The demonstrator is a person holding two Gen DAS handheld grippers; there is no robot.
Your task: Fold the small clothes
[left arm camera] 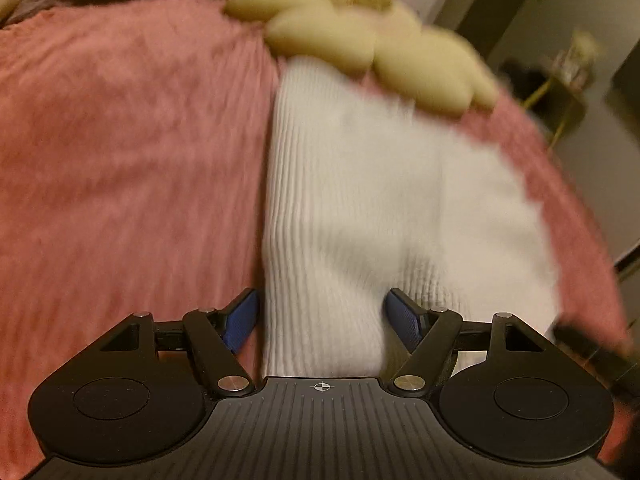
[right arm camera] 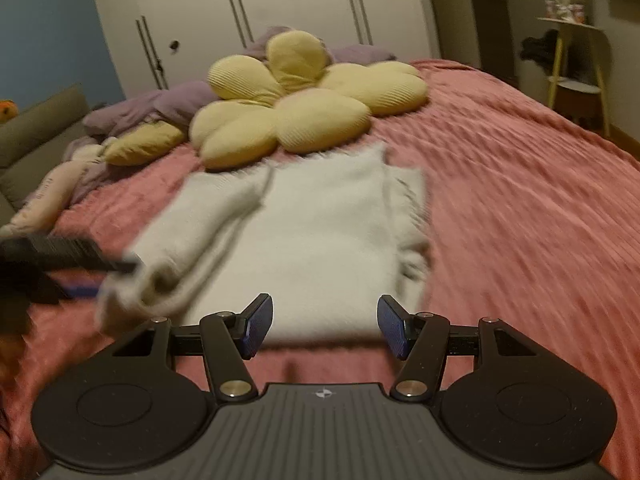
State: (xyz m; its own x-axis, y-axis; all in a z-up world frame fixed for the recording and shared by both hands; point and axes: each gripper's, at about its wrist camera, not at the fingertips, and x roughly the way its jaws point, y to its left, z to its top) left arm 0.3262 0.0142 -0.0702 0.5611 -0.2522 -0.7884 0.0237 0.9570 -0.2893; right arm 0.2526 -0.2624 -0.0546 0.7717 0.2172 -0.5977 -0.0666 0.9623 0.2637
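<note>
A white ribbed knit garment point(left arm camera: 384, 200) lies on the pink bedspread point(left arm camera: 120, 160), partly folded, with a sleeve laid along its left side point(right arm camera: 208, 232) in the right wrist view. My left gripper point(left arm camera: 322, 318) is open over the garment's near left part; cloth lies between the blue pads point(left arm camera: 242, 320), which do not press on it. My right gripper point(right arm camera: 326, 326) is open at the garment's near edge point(right arm camera: 320, 332), pads apart on either side of the cloth. The left gripper's black body point(right arm camera: 60, 256) shows blurred at the sleeve end.
A yellow flower-shaped cushion point(right arm camera: 296, 100) lies just beyond the garment. Purple bedding point(right arm camera: 160, 108) and a soft toy point(right arm camera: 48, 196) sit at the far left. White wardrobe doors point(right arm camera: 280, 4) stand behind the bed, a small shelf stand point(right arm camera: 576, 64) to the right.
</note>
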